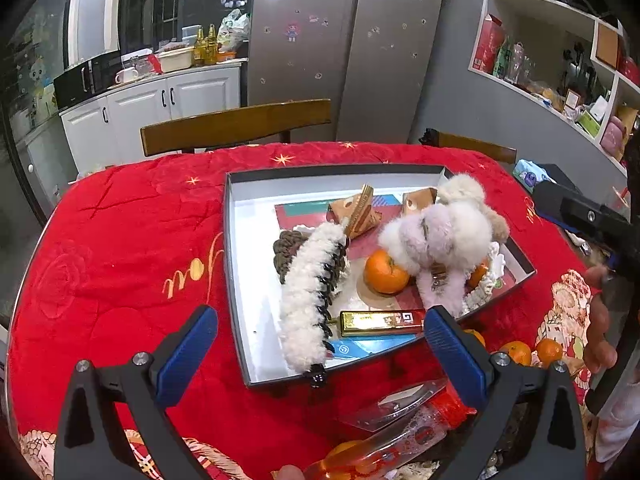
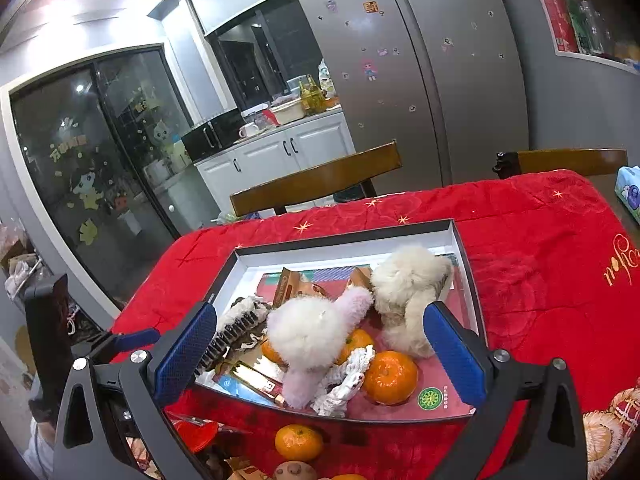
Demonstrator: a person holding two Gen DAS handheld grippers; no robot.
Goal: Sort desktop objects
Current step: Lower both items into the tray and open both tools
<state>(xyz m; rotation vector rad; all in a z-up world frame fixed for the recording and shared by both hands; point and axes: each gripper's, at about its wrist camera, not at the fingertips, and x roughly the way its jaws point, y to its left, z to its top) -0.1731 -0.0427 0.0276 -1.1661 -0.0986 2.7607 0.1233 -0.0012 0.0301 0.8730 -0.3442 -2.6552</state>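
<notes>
Left wrist view shows the left gripper (image 1: 320,344) with its blue pads spread wide and nothing between them, hanging above the near edge of the box (image 1: 236,248) on the red-covered surface (image 1: 120,240). The box serves as the collecting place: a long white furry hair clip (image 1: 308,300), a pink fluffy clip (image 1: 440,236), an orange (image 1: 384,272) and a gold bar-shaped packet (image 1: 380,322) already lie inside. Right wrist view has the right gripper (image 2: 320,352) equally wide apart and empty, over the same box from the other side. Several oranges (image 1: 550,352) and a clear bottle (image 1: 404,436) lie outside on the cloth near the box, so sorting looks unfinished; the spread jaws suit reaching for one of these.
</notes>
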